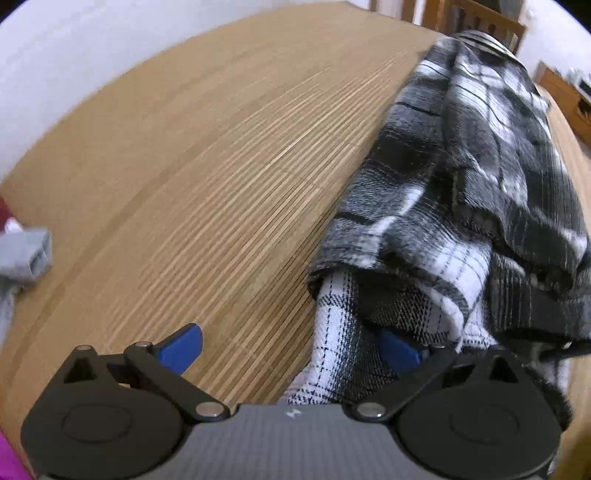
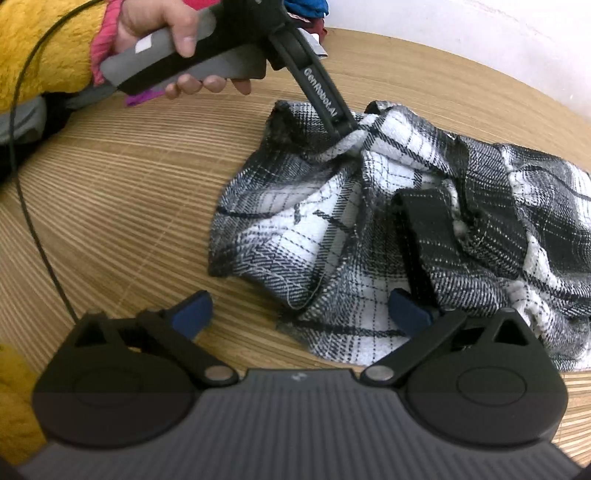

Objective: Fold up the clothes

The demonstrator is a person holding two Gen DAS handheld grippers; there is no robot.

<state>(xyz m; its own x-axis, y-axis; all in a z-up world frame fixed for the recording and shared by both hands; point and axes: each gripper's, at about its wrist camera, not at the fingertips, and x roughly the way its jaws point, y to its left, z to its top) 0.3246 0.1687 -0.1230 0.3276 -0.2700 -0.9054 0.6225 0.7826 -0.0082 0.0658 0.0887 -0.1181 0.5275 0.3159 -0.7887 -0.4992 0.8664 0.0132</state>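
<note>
A black-and-white plaid flannel garment (image 1: 461, 166) lies crumpled on the wooden table (image 1: 203, 166). My left gripper (image 1: 291, 345) stands open at its near end. A loose fold drapes over the right blue pad (image 1: 397, 350), while the left pad (image 1: 183, 347) hangs over bare wood. In the right wrist view the same garment (image 2: 369, 206) spreads rightward. My right gripper (image 2: 301, 310) is open with the garment's near hem lying between its fingers, unpinched. The left gripper (image 2: 347, 125) dips into the cloth's far edge.
A hand (image 2: 166, 22) in a fuzzy yellow sleeve (image 2: 44, 48) holds the left gripper's handle. A black cable (image 2: 29, 210) trails across the table (image 2: 110, 221). Other clothes (image 2: 306, 7) lie at the far edge. A grey object (image 1: 26, 254) sits left; chairs (image 1: 476, 18) stand beyond.
</note>
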